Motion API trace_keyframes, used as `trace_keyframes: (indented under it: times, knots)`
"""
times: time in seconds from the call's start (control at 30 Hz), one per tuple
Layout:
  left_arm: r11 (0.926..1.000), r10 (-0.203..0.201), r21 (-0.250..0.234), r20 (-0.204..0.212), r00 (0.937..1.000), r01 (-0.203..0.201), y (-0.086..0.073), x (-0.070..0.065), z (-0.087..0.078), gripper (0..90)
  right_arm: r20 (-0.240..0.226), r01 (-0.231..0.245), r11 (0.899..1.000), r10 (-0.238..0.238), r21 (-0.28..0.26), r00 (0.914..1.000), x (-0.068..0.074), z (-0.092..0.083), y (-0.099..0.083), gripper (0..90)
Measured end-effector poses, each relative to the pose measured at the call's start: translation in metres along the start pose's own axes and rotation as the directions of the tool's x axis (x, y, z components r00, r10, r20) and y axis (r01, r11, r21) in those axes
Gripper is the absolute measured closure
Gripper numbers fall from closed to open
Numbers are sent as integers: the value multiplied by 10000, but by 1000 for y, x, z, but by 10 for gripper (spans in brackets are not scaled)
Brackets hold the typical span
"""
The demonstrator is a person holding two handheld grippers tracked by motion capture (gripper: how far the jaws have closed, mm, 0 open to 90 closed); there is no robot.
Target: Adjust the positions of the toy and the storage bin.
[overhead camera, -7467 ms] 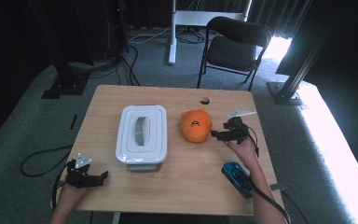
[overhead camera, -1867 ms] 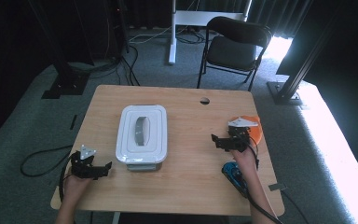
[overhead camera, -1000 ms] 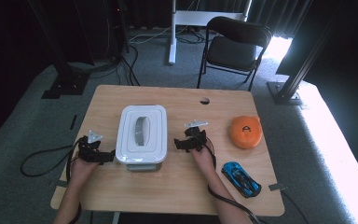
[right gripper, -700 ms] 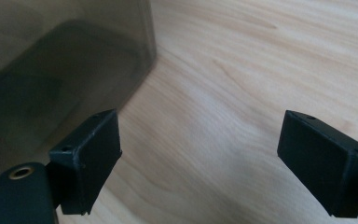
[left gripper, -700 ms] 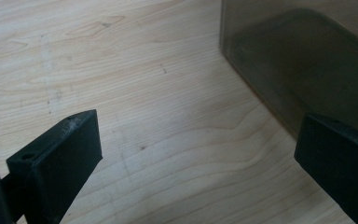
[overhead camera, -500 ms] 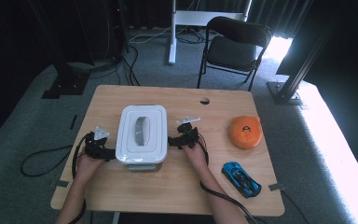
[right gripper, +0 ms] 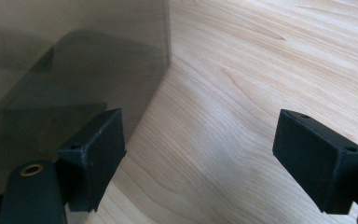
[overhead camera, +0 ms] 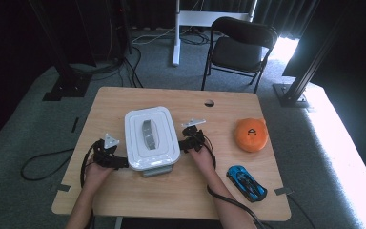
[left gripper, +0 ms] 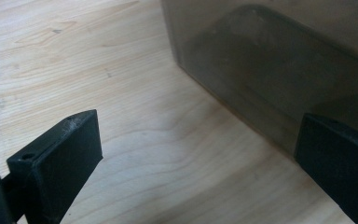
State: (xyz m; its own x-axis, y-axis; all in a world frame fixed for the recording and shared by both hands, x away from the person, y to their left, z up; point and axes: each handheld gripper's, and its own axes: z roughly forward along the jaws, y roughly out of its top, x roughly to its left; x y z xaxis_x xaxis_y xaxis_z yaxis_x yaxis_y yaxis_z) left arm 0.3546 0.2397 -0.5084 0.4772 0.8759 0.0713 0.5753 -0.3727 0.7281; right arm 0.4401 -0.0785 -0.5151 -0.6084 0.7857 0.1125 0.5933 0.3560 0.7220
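Note:
A rectangular container with a white lid and a grey handle sits in the middle of the wooden table. My left gripper lies at its left side, low on the table and open. In the left gripper view my gripper has the smoky wall just beyond its right jaw. My right gripper is at the container's right side, open, and its jaws have just been closing a little. In the right gripper view my gripper has bare wood in its gap and the wall behind its left jaw.
An orange dome-shaped thing rests at the table's right side. A blue toy car lies near the front right corner. A cable hole is at the back edge, and a black chair stands behind the table.
My left gripper has slid right, up against the container's left side. My right gripper has edged left to the container's right side. Earlier the right hand set the orange thing down at the right.

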Motion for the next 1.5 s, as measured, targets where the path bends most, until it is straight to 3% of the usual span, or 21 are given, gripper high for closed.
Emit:
trace_keyframes:
  times: [0.23, 0.53, 0.67, 0.97, 1.13, 1.17, 1.27, 1.33, 1.4, 1.5]
  knots:
    - [9999, 105, -46, -55, 9999, -106, -1, -11, -5, 13, -269, 51, 10000, -52, -57, 9996, -3, -4, -4, 191]
    - [9997, 197, -128, 15, 9998, -197, -5, -25, -12, 13, -620, 689, 9976, -681, 99, 9957, -4, -13, -10, 201]
    - [9995, 305, -135, 198, 9993, -303, -6, -36, -16, 13, -1014, 1101, 9938, -1077, 184, 9890, -9, -20, -15, 202]
    - [9985, 535, -134, 380, 9978, -530, -9, -53, -18, 12, -1423, 1568, 9871, -1508, 315, 9783, -15, -33, -23, 210]
    - [9978, 656, -158, 601, 9960, -648, -8, -60, -18, 12, -1526, 1568, 9873, -1512, 247, 9766, -19, -37, -27, 212]
    - [9969, 776, -225, 894, 9930, -758, -7, -63, -17, 11, -1549, 1527, 9878, -1462, 310, 9770, -21, -39, -30, 213]
    - [9970, 737, -312, 1116, 9910, -706, -9, -65, -15, 11, -1498, 1290, 9912, -1230, 307, 9810, -27, -40, -32, 200]
    - [9977, 647, -285, 1043, 9924, -621, -11, -64, -11, 11, -1367, 1044, 9940, -992, 315, 9856, -30, -40, -33, 168]
    - [9985, 530, -142, 921, 9943, -519, -13, -60, -7, 11, -1045, 829, 9965, -831, -70, 9910, -34, -40, -33, 169]
    - [9992, 406, -98, 804, 9959, -399, -14, -53, -4, 11, -977, 394, 9992, -388, 45, 9945, -42, -34, -31, 169]
